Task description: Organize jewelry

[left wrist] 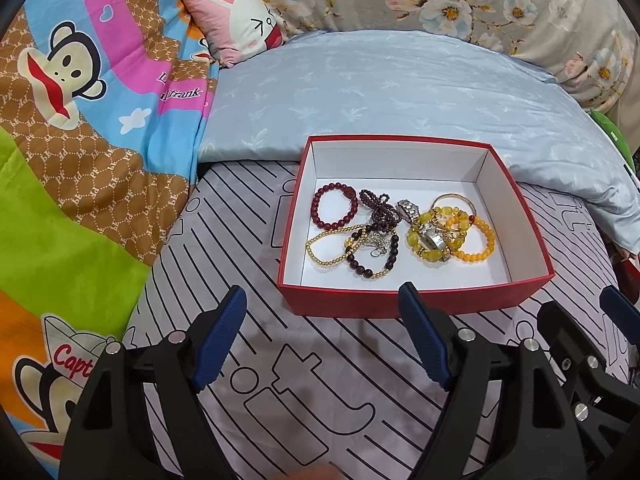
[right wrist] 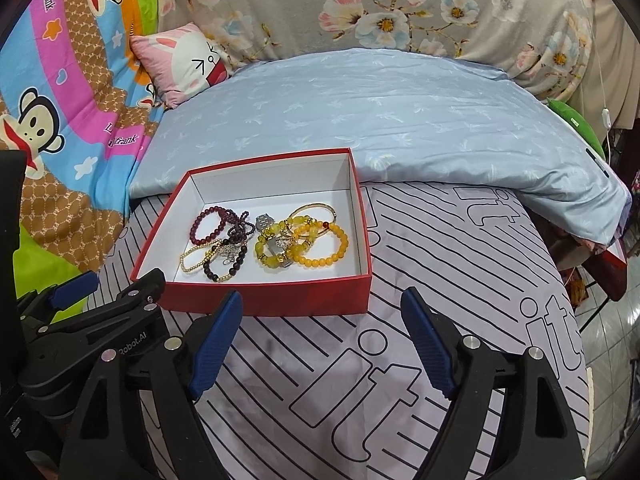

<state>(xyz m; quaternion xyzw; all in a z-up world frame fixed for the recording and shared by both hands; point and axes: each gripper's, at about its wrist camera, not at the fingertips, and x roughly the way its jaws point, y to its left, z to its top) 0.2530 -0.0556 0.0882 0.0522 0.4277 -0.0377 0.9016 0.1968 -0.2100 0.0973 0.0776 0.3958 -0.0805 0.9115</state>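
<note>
1. Left wrist view: left gripper (left wrist: 322, 302) hangs spread wide with nothing in it, just short of the red box (left wrist: 416, 298) on the striped sheet (left wrist: 320, 380).
2. Bead bracelets (left wrist: 400, 232) sit piled inside the box.
3. Right gripper (right wrist: 322, 308) is spread and empty too, near the box's front wall.

Bright, even indoor light in both views, seemingly from above. Only soft, faint shadows: a pale grey patch on the striped sheet (left wrist: 304, 396) between the fingers, a thin dark line under the blue duvet (right wrist: 360, 120) edge. Slight glare on the white inside of the red box (left wrist: 416, 300). Strong fisheye bending toward the edges, with black corners. Sharp focus in the centre, colours vivid. A little softness on the nearest black gripper parts at the bottom.
</note>
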